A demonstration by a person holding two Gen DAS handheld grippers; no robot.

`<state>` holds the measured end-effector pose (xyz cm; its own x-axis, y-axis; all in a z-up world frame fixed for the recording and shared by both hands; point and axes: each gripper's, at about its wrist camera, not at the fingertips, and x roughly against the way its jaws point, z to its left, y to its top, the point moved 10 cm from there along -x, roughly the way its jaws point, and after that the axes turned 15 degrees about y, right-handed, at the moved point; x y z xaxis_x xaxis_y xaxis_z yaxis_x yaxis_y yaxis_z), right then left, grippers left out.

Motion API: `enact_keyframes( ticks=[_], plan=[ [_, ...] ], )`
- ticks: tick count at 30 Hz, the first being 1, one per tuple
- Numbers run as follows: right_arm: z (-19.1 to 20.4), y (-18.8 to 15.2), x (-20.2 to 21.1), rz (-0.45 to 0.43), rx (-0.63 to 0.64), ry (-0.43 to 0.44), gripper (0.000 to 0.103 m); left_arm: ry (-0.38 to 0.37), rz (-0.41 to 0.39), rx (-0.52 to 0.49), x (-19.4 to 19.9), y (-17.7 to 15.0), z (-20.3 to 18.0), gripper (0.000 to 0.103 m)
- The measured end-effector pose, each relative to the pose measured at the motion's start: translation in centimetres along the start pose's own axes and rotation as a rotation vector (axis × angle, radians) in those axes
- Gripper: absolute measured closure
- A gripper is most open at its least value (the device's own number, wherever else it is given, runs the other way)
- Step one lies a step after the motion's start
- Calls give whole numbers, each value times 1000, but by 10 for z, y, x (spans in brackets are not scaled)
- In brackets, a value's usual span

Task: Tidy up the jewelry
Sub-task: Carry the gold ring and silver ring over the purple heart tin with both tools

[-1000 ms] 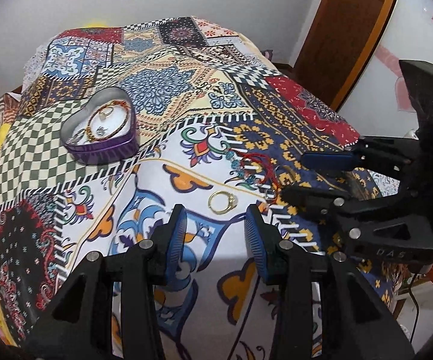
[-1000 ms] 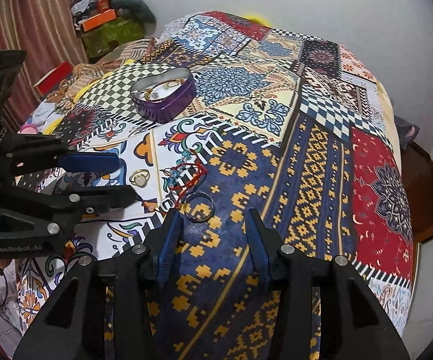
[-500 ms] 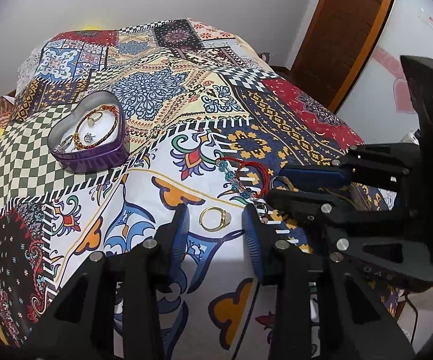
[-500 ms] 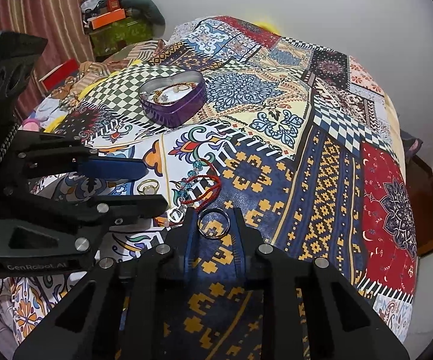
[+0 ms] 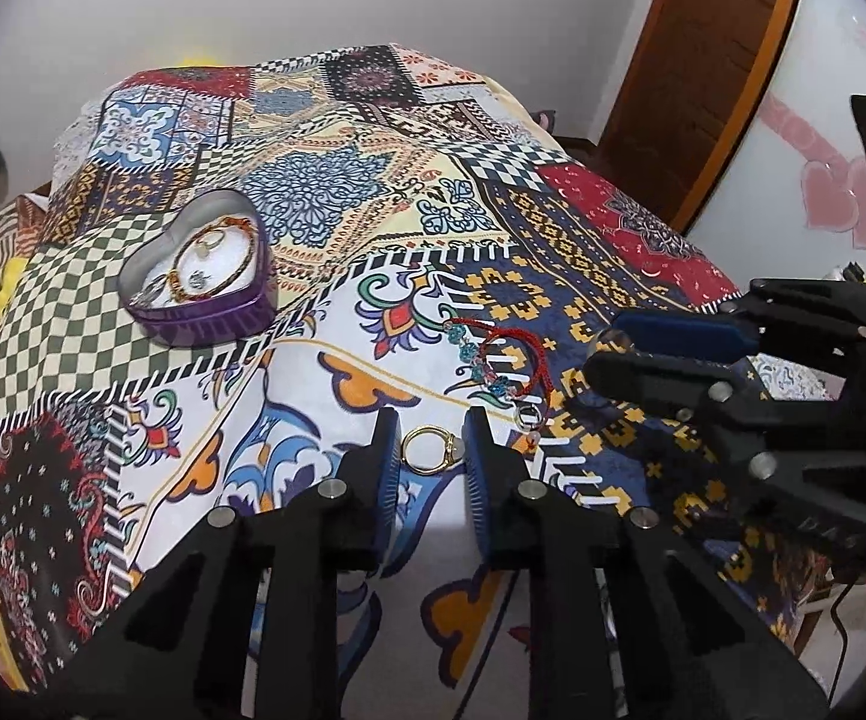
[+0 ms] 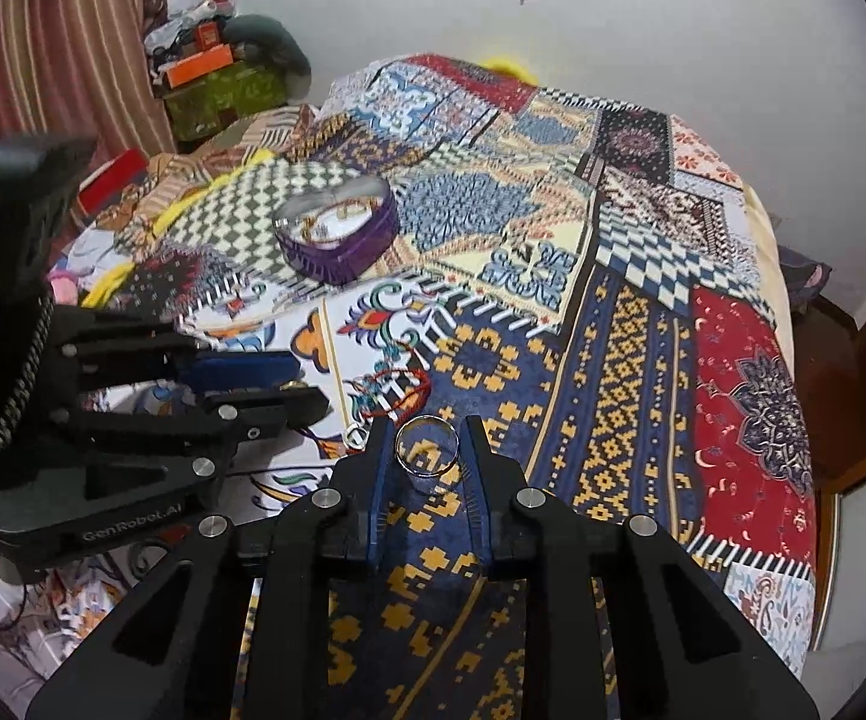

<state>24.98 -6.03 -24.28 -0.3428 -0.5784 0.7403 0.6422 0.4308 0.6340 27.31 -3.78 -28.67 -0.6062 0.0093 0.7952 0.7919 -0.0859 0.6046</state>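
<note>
A purple heart-shaped tin (image 5: pixel 199 294) (image 6: pixel 340 240) holding a bracelet and small pieces sits on the patchwork bedspread (image 5: pixel 337 192). My left gripper (image 5: pixel 430 450) is shut on a gold ring (image 5: pixel 430 450) with a pale stone, low over the spread. My right gripper (image 6: pixel 427 450) is shut on a clear silver-rimmed ring (image 6: pixel 427 445) and holds it just above the spread. A red cord bracelet with blue beads (image 5: pixel 496 360) (image 6: pixel 394 387) lies between them, with a small silver ring (image 5: pixel 528 416) at its near end.
The right gripper body (image 5: pixel 763 396) shows at the right of the left wrist view; the left one (image 6: pixel 133 420) shows at the left of the right wrist view. A wooden door (image 5: pixel 703 60) stands behind. Boxes and clutter (image 6: pixel 217 78) sit by a striped curtain.
Both grippers moved down to the rings and closed. The left closed on the gold ring. The right closed on the clear ring and lifted it slightly.
</note>
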Motion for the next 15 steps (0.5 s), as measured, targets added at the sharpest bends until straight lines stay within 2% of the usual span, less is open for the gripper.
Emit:
enact_keyframes(
  ticks=[15],
  plan=[
    [34, 42, 7, -79, 52, 17, 83, 106, -115, 35, 46, 20, 52, 82]
  ],
)
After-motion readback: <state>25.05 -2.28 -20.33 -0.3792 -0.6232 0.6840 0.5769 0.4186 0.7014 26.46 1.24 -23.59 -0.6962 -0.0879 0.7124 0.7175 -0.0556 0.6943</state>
